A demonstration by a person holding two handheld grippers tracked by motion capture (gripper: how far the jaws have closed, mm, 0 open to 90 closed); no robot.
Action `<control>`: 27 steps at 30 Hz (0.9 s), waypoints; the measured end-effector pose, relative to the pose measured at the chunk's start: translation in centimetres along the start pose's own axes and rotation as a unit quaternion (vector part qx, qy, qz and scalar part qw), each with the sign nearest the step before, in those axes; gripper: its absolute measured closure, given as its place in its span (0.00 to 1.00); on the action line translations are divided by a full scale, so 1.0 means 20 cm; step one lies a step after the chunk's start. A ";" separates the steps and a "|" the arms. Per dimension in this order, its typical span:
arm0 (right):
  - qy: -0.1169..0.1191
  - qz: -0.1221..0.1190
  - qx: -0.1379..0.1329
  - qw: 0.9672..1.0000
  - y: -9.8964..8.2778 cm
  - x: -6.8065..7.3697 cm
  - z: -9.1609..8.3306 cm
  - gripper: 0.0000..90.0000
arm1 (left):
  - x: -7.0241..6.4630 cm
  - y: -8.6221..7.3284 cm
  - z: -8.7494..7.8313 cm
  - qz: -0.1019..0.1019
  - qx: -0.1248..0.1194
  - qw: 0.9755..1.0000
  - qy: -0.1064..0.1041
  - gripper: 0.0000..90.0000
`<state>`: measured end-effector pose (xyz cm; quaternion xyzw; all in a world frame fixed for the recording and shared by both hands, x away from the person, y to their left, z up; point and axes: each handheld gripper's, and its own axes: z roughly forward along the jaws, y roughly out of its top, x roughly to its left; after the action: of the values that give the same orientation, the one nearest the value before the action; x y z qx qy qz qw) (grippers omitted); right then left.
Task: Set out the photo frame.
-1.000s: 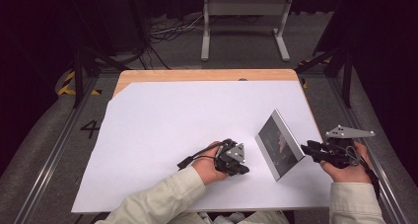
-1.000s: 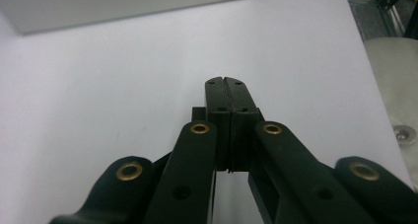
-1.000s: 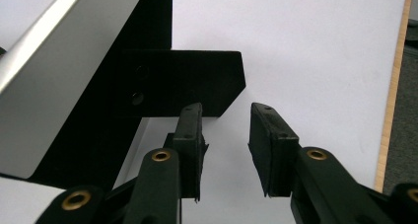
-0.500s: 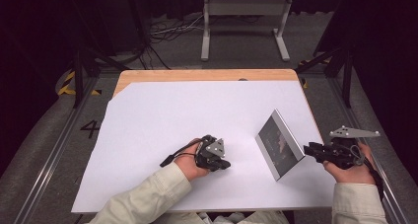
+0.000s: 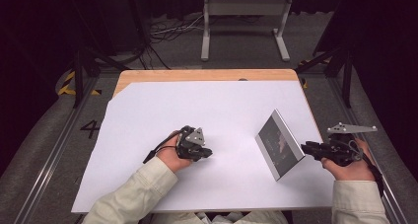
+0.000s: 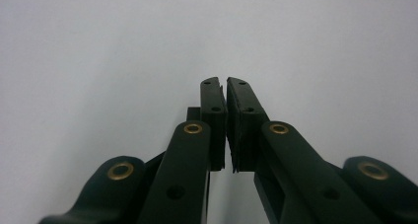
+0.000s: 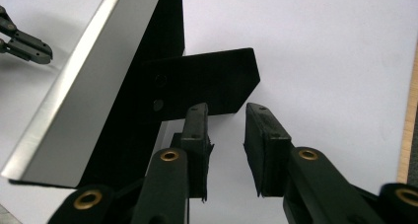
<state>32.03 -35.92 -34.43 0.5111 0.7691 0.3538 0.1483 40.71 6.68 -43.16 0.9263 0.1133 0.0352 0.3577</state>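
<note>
My left tool (image 5: 207,154) clenched empty on bench (image 5: 148,100). Right tool (image 7: 226,113) released behind picture frame (image 5: 279,144); its view catches frame's black back stand (image 7: 207,83), high view gets glass front.

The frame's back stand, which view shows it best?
The right gripper view: the black stand props the frame up, close and unobstructed. The high view shows the frame's front, hiding the stand.

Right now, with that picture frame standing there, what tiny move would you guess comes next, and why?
Probably the right gripper backs away a little. Its jaws stand apart, holding nothing, just behind the picture frame, which stands tilted on its black back stand. The left gripper rests shut on the white table.
</note>
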 end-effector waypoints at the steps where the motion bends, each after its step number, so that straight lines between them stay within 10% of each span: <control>1: 0.001 -0.002 0.008 1.000 0.00 0.00 0.00 0.80 | 0.01 -0.01 -0.01 -0.003 0.001 1.000 0.002 0.96; 27: -0.020 0.060 0.060 0.996 0.13 0.02 -0.01 0.80 | 0.14 -0.14 -0.07 -0.066 -0.048 0.996 0.027 0.93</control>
<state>33.45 -35.16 -32.45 0.5715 0.7538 0.3047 0.1108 42.75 10.25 -44.12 0.8974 0.1817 0.0424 0.3999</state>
